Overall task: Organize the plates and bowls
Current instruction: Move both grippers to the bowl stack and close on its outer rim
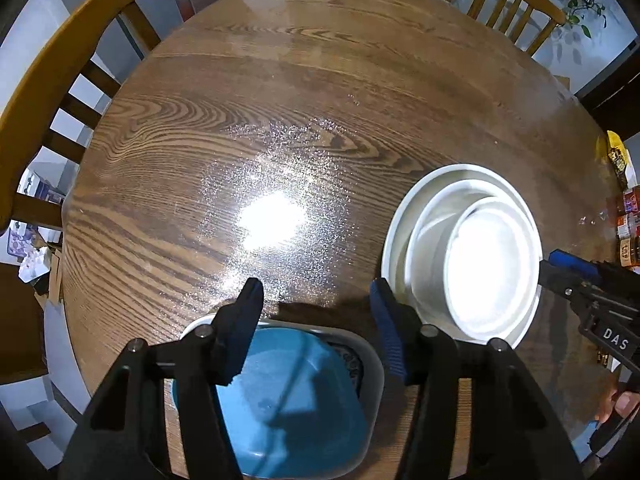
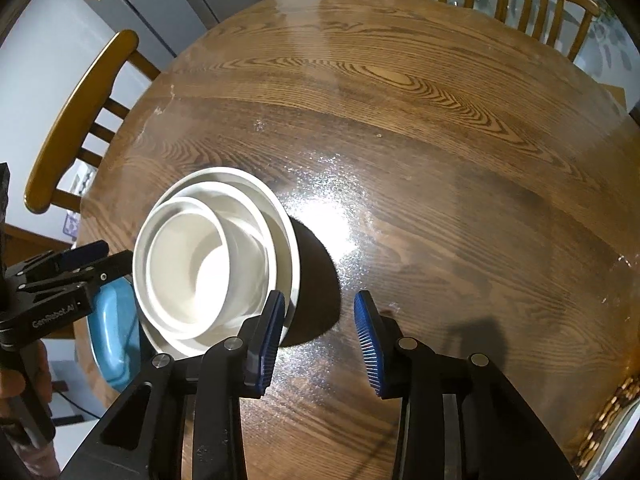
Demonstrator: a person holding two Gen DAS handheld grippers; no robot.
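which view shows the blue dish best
The left wrist view: the blue dish fills its lower middle, showing its inside and the pale tray beneath, though the left gripper partly covers it. The right wrist view catches only a sliver behind the white bowls.

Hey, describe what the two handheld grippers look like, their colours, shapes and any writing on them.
Both are black angular frames with round silver bolts. The left gripper and right gripper each have two tapering fingers faced with ribbed blue pads. White lettering shows on the bodies: "DAS" on the right one, "CenRobot.AI" on the left. No cables are visible.
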